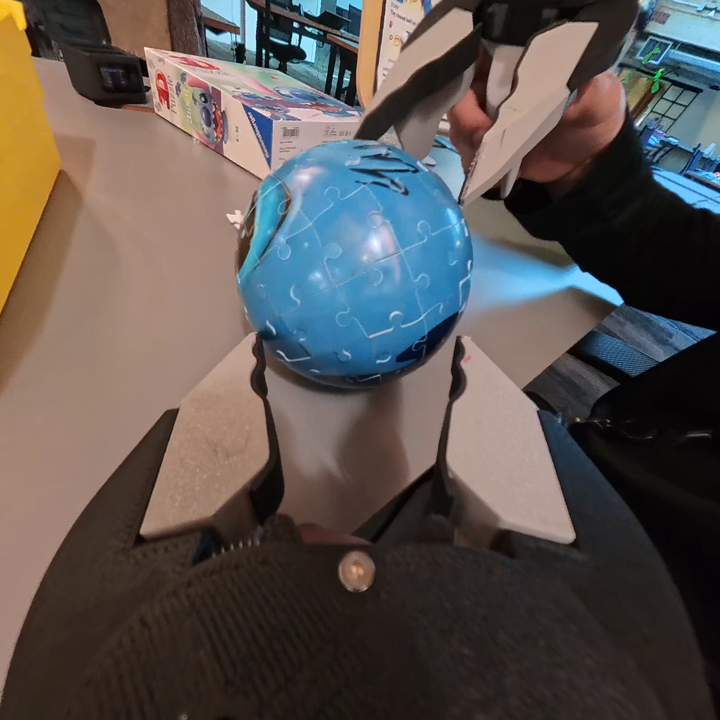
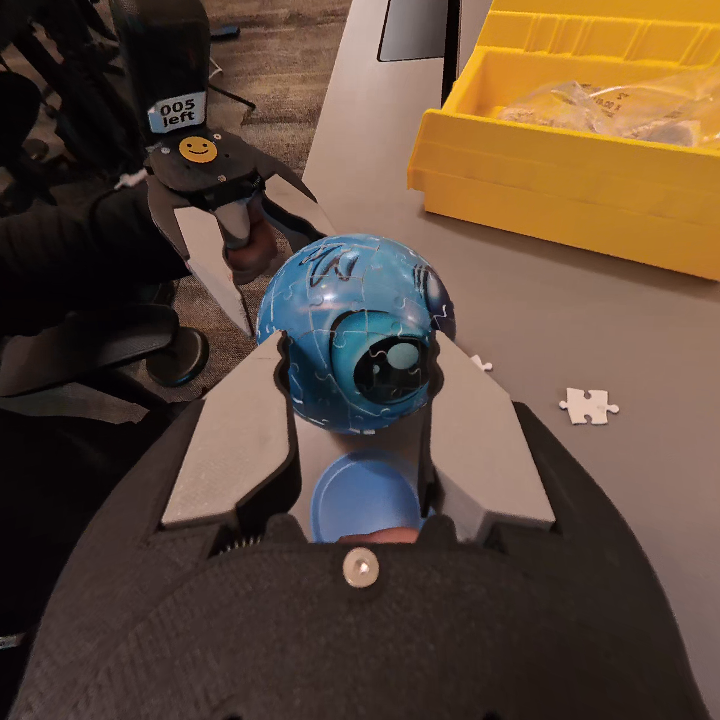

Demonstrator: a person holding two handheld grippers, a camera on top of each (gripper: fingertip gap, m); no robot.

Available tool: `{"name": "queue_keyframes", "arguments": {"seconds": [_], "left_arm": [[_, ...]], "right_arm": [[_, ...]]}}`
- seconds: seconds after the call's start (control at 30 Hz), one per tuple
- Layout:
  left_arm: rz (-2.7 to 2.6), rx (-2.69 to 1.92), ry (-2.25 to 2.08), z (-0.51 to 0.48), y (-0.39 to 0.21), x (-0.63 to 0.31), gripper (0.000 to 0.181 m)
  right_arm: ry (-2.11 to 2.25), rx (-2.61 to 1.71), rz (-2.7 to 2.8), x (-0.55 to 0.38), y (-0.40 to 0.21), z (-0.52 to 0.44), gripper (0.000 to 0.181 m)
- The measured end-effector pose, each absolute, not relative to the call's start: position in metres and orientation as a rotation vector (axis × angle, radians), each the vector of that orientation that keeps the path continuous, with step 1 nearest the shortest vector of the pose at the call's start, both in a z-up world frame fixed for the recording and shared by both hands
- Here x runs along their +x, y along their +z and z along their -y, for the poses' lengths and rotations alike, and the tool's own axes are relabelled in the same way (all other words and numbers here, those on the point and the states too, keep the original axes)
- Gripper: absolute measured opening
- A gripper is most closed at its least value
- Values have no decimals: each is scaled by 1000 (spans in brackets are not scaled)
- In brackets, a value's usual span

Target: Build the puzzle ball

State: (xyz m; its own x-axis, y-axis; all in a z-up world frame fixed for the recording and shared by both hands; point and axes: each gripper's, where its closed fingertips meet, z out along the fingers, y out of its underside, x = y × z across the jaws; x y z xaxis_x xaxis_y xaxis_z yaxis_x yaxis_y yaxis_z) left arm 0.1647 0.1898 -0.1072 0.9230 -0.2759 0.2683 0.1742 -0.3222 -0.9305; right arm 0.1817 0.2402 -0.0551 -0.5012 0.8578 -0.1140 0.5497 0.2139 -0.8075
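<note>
The blue puzzle ball (image 1: 358, 269), with a large cartoon eye on one side (image 2: 374, 350), sits between both grippers just above the grey table. My left gripper (image 1: 360, 343) has its jaws spread wide, tips pressed on the ball's lower sides. My right gripper (image 2: 358, 337) comes from the opposite side, jaws also wide, tips on the ball; it shows in the left wrist view (image 1: 411, 167) at the ball's top right. A left finger (image 2: 218, 272) shows beside the ball. A round blue stand (image 2: 362, 502) lies below the right gripper. Loose white pieces (image 2: 588, 405) lie on the table.
A yellow bin (image 2: 545, 175) with plastic bags stands past the ball; it also shows at the left (image 1: 23, 175). The puzzle box (image 1: 241, 113) and a black device (image 1: 105, 78) lie at the back. The table edge and an office chair (image 2: 136, 350) are close by.
</note>
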Motion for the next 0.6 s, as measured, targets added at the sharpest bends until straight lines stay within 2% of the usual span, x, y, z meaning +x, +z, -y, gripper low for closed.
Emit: {"name": "queue_keyframes", "arguments": {"seconds": [0.6], "left_arm": [[-20,-1822,-366,-153,-96,127,97]], "right_arm": [[1039,-1082,2296,131,-46,-174,67]]}}
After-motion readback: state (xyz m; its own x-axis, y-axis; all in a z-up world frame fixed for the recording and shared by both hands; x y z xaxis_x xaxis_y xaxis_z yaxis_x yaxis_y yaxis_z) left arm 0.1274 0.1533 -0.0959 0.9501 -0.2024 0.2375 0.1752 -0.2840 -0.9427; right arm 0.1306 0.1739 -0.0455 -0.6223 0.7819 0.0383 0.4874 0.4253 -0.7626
